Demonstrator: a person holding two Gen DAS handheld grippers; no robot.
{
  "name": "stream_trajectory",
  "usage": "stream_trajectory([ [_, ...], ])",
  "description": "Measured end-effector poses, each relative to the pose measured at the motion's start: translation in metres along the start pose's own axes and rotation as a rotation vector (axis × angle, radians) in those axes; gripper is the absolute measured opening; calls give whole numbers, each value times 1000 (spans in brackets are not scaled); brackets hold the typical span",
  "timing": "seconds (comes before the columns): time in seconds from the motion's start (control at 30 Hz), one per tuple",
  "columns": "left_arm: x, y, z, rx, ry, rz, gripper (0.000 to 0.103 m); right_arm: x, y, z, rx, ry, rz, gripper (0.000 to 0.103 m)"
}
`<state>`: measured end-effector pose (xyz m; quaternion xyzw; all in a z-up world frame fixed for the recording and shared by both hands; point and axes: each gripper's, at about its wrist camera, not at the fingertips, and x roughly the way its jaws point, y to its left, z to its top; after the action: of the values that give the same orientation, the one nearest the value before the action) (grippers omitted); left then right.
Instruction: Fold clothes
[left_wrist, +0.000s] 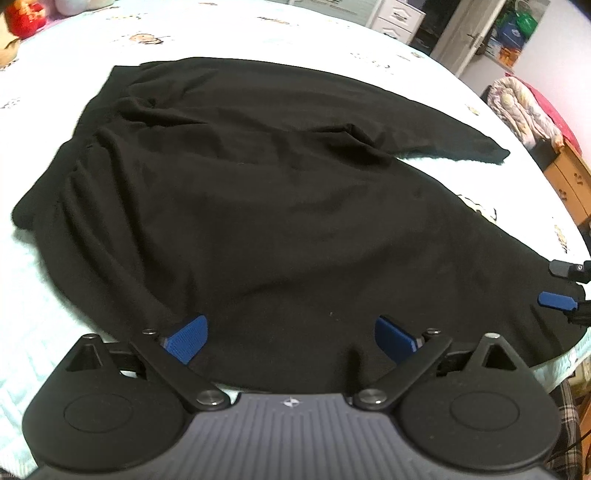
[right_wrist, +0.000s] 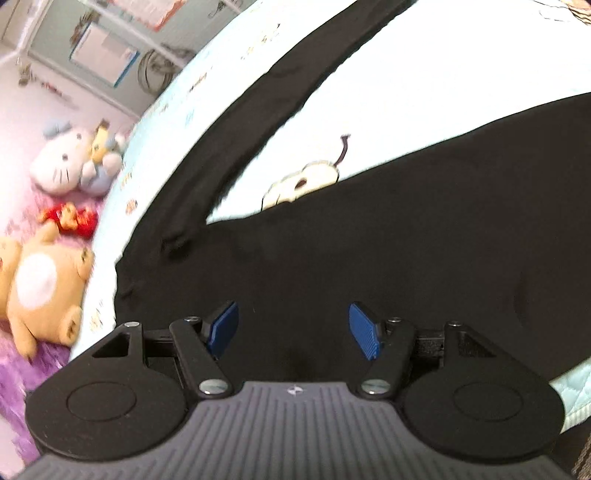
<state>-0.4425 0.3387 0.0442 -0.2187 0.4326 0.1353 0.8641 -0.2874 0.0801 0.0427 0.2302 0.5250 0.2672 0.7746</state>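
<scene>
While the black top (left_wrist: 266, 206) lies spread mid-frame on the bed (left_wrist: 332, 40), one sleeve (left_wrist: 461, 147) out right, we've got both grippers (left_wrist: 291, 338) (right_wrist: 293, 328) gaping over its near hem; no neat fold showing.

Left hand-held gripper (left_wrist: 291, 338), right hand-held gripper (right_wrist: 293, 330): black linkages, silver screws, blue ribbed pads, grey ridged body.
</scene>
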Motion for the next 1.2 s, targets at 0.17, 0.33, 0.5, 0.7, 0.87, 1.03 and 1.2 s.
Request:
stream_trajectory([
  [0.17,-14,-4,4,-3,-32,54,92,9,10,-8,-36,13,53,67],
  [0.33,-5,-16,16,54,-59,96,92,23,63,-32,-270,20,125,67],
  [0.5,20,-13,11,74,-10,132,91,54,76,-59,-308,68,134,67],
  [0.7,22,-16,5,123,-27,134,97,59,77,-76,-368,85,82,62],
  [0.87,22,-14,4,120,-31,113,99,52,86,-77,-364,73,76,62],
  [1.03,20,-13,5,104,-30,93,100,49,96,-75,-378,33,98,63],
  [1.2,19,-11,8,97,-20,81,100,71,87,-75,-361,91,48,62],
])
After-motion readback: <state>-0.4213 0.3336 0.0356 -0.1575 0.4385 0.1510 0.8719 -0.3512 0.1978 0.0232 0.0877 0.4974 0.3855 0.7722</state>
